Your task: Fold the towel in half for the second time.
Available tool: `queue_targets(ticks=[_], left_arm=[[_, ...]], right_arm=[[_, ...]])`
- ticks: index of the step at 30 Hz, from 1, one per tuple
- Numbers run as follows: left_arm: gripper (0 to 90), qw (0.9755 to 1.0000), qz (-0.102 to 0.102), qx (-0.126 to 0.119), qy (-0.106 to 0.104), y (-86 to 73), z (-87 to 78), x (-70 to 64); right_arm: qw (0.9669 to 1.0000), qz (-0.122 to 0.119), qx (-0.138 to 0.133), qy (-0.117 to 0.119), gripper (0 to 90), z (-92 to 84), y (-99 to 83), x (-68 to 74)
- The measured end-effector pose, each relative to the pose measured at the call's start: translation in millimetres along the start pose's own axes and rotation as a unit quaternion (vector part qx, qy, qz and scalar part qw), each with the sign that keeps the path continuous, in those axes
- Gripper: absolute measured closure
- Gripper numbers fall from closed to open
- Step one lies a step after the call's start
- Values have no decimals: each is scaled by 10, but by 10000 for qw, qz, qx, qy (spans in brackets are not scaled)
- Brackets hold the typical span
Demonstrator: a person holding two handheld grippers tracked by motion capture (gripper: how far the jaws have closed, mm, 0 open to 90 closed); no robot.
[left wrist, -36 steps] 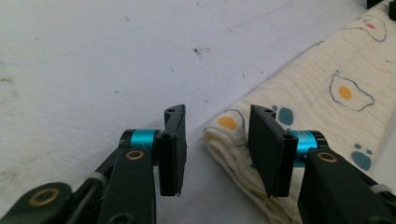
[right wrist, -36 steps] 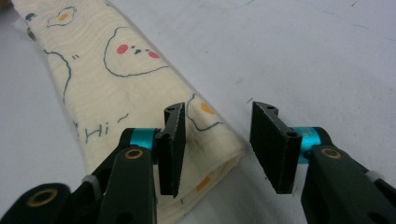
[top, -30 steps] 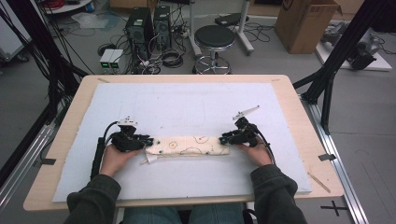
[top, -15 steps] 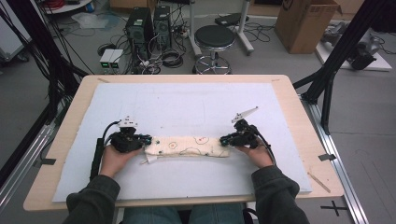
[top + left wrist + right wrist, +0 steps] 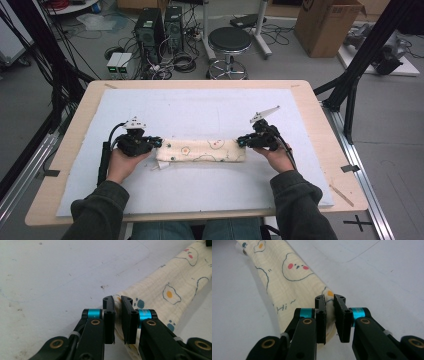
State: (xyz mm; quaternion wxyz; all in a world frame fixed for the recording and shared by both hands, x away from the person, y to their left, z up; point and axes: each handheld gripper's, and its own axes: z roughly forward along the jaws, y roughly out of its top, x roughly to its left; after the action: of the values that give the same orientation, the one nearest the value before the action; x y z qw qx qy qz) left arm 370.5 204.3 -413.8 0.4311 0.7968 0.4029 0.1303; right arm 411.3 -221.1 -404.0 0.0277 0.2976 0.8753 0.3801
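A long folded cream cloth printed with fried eggs and small faces lies stretched left to right on the white mat. My left gripper is shut on its left end, and the cloth runs off to the upper right from the left gripper. At the other end, my right gripper is shut on the fabric. In the right gripper view the cloth stretches off to the upper left from the right gripper. A hand holds each gripper.
The white mat covers most of a wooden table. A thin wooden stick lies near the table's front right corner. Beyond the far edge stand a black stool, computer towers and cables on the floor.
Both grippers and the cloth between them have shifted slightly away from the person; the cloth stays stretched between them.
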Motion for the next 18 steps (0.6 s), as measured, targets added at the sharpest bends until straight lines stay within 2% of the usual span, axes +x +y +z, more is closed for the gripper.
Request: queue_targets(ticks=[6,7,10,15,16,18], left_arm=[[816,9998,-177,-84,21,31,70,66],[816,9999,-157,-56,38,30,81,85],[816,9994,-296,-161,103,23,130,125],[816,9991,-313,-141,240,110,208,168],[816,9989,-331,-181,267,128,220,183],[816,9984,-424,-235,292,140,261,217]], right_arm=[[9999,59,26,-132,807,30,74,-97],[9999,70,33,-136,807,33,81,-111],[9998,93,36,-158,807,57,116,-165],[9994,165,68,-313,807,108,198,-247],[9992,132,8,-386,807,114,207,-262],[9988,260,-72,-405,807,134,206,-322]])
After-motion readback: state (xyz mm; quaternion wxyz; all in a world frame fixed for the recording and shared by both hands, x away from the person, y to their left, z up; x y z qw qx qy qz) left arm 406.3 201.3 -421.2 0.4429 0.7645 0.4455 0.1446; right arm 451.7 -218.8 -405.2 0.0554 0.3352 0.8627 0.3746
